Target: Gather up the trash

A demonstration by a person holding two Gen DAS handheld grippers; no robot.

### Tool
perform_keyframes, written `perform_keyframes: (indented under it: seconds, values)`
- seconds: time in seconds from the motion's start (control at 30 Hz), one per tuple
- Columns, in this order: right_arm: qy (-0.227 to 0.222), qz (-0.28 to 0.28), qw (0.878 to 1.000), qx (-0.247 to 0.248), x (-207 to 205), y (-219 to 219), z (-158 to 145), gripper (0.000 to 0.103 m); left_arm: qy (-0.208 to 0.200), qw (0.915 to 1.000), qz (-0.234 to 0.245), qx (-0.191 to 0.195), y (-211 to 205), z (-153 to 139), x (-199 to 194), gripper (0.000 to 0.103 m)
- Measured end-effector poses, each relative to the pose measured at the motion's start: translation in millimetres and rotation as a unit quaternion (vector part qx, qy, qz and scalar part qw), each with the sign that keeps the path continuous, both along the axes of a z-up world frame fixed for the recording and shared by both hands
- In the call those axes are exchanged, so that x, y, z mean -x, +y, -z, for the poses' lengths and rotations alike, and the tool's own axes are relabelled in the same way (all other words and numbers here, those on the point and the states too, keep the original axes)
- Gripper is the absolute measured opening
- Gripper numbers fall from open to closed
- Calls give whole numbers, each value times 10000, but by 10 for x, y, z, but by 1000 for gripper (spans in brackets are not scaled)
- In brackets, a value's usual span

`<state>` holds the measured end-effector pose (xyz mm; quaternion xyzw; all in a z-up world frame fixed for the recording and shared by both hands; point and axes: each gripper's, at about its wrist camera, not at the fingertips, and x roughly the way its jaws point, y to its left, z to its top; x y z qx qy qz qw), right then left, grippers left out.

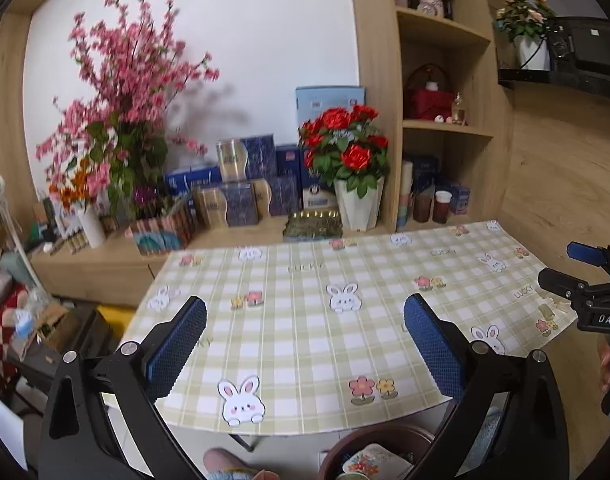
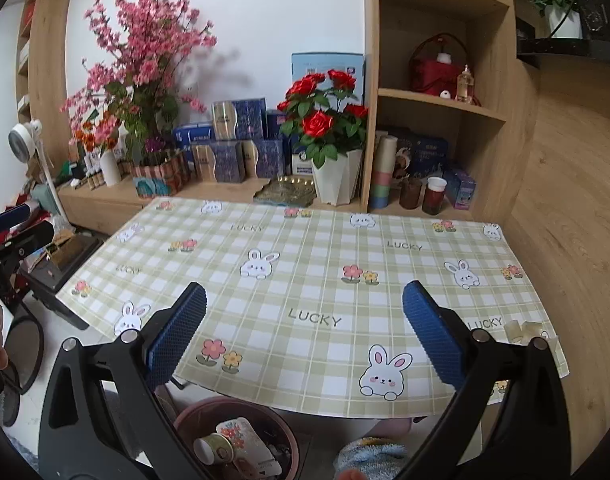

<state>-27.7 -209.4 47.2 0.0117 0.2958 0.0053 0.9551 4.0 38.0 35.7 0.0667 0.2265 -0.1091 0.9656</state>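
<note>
A brown round bin (image 2: 185, 416) stands on the floor below the table's near edge. It holds a flowered packet (image 2: 245, 440) and a small roll of tape (image 2: 213, 450). The bin also shows in the left wrist view (image 1: 369, 440). My left gripper (image 1: 305, 340) is open and empty above the checked tablecloth (image 1: 305, 340). My right gripper (image 2: 305, 336) is open and empty above the same cloth (image 2: 305, 248). Two small pale scraps (image 2: 523, 330) lie near the table's right edge, beside my right gripper's right finger.
A low wooden shelf behind the table holds pink blossoms (image 2: 145, 52), a red rose pot (image 2: 329, 128), blue boxes (image 2: 241, 140) and a gold tray (image 2: 285, 192). A tall shelf unit (image 2: 437, 92) stands at the right. Clutter and a black box (image 2: 65, 256) sit left of the table.
</note>
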Motion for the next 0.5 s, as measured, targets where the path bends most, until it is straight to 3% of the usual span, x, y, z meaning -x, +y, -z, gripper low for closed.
perform_keyframes:
  seconds: [0.27,0.5]
  values:
    - [-109,3,9999,-49,103,-6,-126,97,-199,9998,77,-55,-101,-104,131,97]
    - [-136,-8,9999,-46,132,0,-148,97,-123,9999,47,-31,-86,-87,140,97]
